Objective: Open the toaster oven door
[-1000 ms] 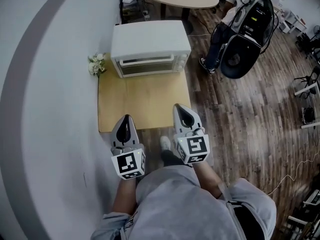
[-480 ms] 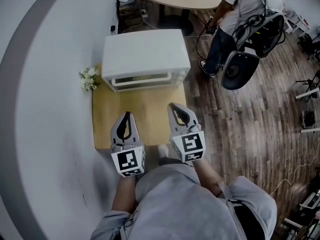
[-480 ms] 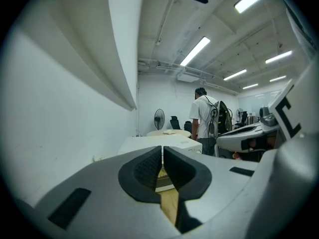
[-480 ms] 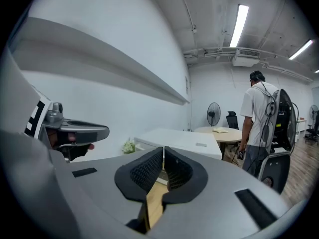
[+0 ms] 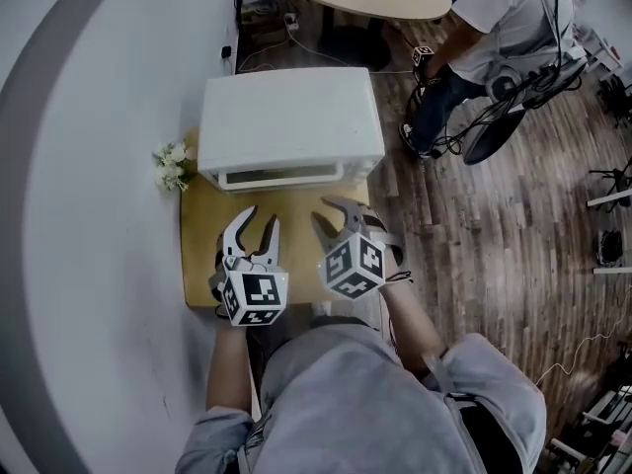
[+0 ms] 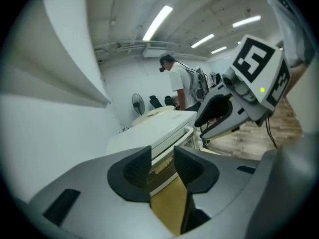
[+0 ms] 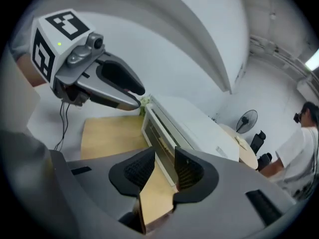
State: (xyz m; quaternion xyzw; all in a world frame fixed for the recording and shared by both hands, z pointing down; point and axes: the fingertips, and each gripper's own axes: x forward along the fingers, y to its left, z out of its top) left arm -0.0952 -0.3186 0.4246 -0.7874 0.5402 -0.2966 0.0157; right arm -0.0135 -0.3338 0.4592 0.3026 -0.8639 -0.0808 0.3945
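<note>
Toaster oven (image 5: pixel 291 126) sits at back of wooden board (image 5: pixel 202 255), door (image 5: pixel 281 178) shut and facing you.

- **Left gripper** (image 5: pixel 260 217): just short of oven front, left half. Jaws have just been opening and now stand wide, with nothing between them; readied for handle (image 5: pixel 281 171), by my read.
- **Right gripper** (image 5: pixel 336 213): before oven's right half, jaws apart too, empty.
- **Aim:** both tilt down at door, and each gripper view frames oven front between its pads, so you're lined up.
- **Contact:** neither touches oven yet.
- **Flowers** (image 5: pixel 171 164): at oven's left corner, off your path.
</note>
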